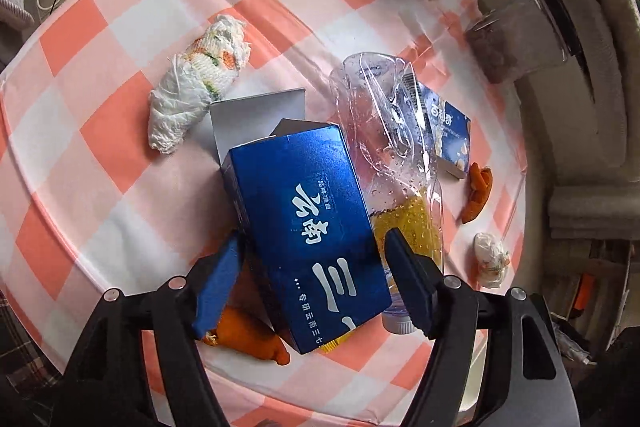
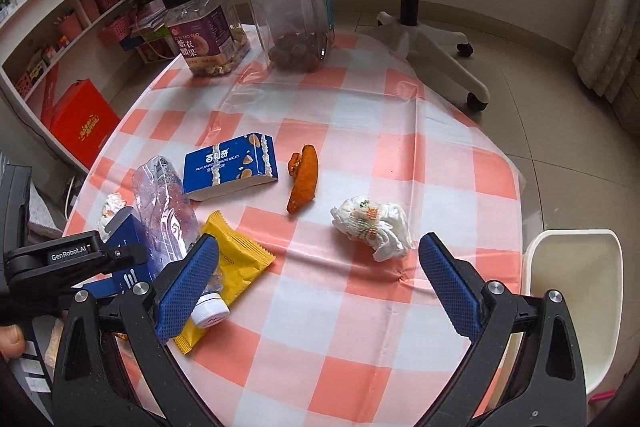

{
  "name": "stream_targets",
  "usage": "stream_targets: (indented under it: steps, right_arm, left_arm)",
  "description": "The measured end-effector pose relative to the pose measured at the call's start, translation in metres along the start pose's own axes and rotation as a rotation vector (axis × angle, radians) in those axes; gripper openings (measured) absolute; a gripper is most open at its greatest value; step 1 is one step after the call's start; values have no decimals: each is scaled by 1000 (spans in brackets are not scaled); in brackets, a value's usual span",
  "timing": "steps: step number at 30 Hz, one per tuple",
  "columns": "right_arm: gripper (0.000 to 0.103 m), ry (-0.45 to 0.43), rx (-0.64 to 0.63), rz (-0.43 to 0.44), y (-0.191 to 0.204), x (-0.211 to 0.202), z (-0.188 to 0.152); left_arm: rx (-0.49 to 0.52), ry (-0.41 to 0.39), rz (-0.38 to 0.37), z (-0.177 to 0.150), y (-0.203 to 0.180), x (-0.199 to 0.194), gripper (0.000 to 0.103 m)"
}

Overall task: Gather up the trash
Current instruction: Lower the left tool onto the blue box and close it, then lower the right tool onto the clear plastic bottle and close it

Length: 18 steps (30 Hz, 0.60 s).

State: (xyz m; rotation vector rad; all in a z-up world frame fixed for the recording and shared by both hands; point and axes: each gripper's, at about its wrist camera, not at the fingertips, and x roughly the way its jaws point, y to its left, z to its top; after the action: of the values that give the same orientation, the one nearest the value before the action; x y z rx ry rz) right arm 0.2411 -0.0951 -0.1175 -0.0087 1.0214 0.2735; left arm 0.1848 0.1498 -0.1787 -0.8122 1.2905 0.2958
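bin [image 2: 576, 307] (right view only), left claw [image 1: 312, 267] straddling box [image 1: 308, 227]

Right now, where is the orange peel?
In the right wrist view, one orange peel lies mid-table, just right of the blue biscuit box, apart from the crumpled tissue.

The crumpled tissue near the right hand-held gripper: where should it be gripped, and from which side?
Grip the tissue across its bunched middle, coming down from above. It lies as a loose, soft wad alone on the tablecloth, so the open right hand-held gripper can probably straddle it and squeeze.
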Motion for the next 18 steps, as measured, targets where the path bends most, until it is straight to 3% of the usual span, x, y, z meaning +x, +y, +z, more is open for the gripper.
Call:
stream_targets:
  steps: [2,6,10,15,17,18]
  right_arm:
    - [96,3,3,20,2,1,2]
    - [96,18,-36,61,20,6,4]
    - [96,43,-94,91,45,21,5]
    - [96,78,-219,97,87,43,-2]
    - [96,85,-281,81,105,50,-7]
    - [96,85,-307,76,113,53,-9]
  left_arm:
    - [-5,-4,-16,1,3,4,79]
    - [16,-21,-64,7,16,-9,63]
    - [31,-43,-136,8,27,-40,60]
    - [113,-175,-114,5,32,-96,60]
    - [143,-240,-103,6,31,-117,20]
    - [146,-255,-113,7,32,-125,16]
